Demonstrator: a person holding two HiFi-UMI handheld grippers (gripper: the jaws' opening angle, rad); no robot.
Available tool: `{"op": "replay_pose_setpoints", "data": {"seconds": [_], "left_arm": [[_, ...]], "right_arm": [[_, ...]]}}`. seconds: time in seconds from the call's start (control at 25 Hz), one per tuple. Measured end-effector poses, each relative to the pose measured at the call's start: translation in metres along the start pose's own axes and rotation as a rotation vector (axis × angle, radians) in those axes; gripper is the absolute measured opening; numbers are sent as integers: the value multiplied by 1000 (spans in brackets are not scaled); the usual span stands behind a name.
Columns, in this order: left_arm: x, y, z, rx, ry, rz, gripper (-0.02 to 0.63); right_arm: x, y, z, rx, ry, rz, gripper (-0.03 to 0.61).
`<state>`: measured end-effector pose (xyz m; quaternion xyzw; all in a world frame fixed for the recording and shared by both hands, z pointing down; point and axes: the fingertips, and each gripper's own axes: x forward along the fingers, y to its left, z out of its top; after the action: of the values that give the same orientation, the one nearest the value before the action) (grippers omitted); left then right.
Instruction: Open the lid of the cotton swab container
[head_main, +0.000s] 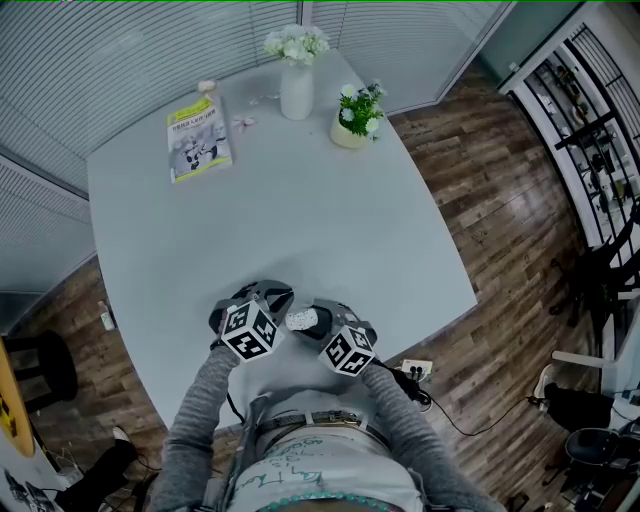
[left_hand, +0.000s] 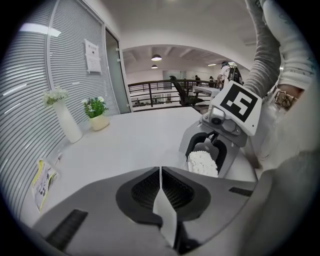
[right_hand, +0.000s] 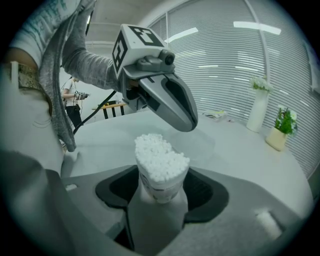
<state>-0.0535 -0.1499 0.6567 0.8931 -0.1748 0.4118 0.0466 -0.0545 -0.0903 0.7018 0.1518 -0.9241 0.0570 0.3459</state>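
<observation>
The cotton swab container (right_hand: 161, 181) stands upright between the jaws of my right gripper (right_hand: 161, 192), which is shut on its body. Its top is uncovered and the white swab heads (right_hand: 157, 155) show. In the head view the container (head_main: 301, 320) is just above the near edge of the table. My left gripper (left_hand: 160, 172) is shut on a thin, clear lid (left_hand: 166, 212), seen edge-on between its jaws. In the right gripper view the left gripper (right_hand: 187, 122) hangs close above and behind the swabs, apart from them. The right gripper (left_hand: 206, 150) faces it.
On the grey table (head_main: 300, 220), far from the grippers, stand a white vase of flowers (head_main: 296, 85) and a small potted plant (head_main: 355, 118). A booklet (head_main: 198, 138) lies at the far left. Wooden floor with a cable (head_main: 470, 425) borders the table's right side.
</observation>
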Motion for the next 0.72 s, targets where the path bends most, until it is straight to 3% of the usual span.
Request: {"op": "replay_pose_setpoints", "data": {"seconds": [0.2, 0.72], "left_arm": [[8, 1, -8, -57, 11, -13, 11], [12, 1, -12, -114, 2, 6, 11]], "right_arm": [[-2, -3, -3, 24, 6, -13, 272], [-15, -6, -5, 40, 10, -48, 272]]}}
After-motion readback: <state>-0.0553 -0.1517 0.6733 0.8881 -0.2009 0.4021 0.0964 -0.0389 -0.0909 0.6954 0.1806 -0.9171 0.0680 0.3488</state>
